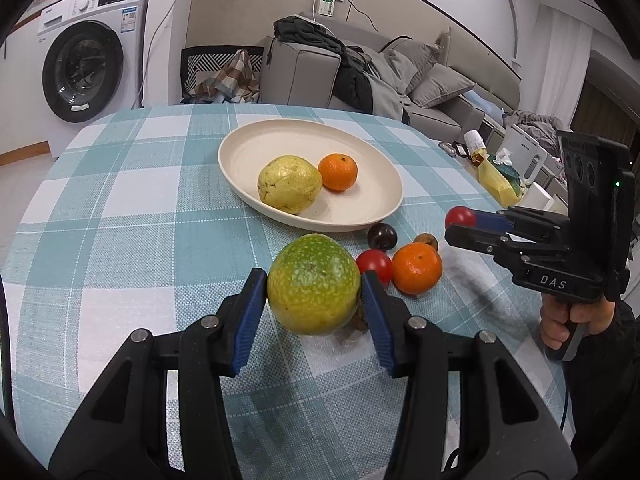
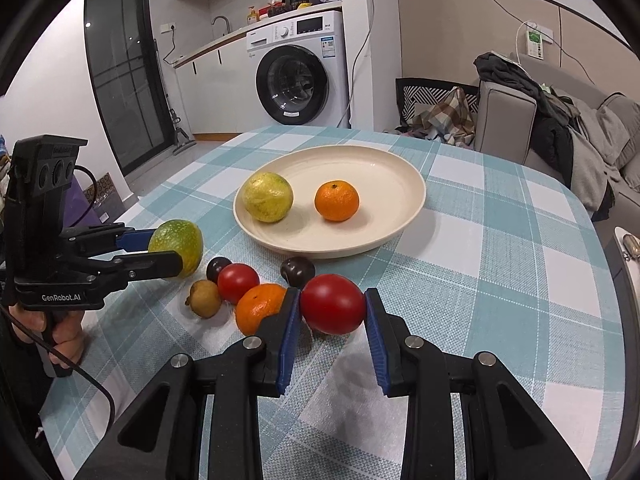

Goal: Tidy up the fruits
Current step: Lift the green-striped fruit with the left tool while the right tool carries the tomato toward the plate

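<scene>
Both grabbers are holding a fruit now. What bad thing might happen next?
The green fruit is round and wide for the left gripper, so it might slip and roll. The right gripper could squeeze the red tomato too hard and bruise it. The plate already holds a yellow fruit and an orange; a dropped fruit might knock them.

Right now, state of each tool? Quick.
Left tool: closed on the green speckled fruit.
Right tool: closed on a red tomato.
</scene>
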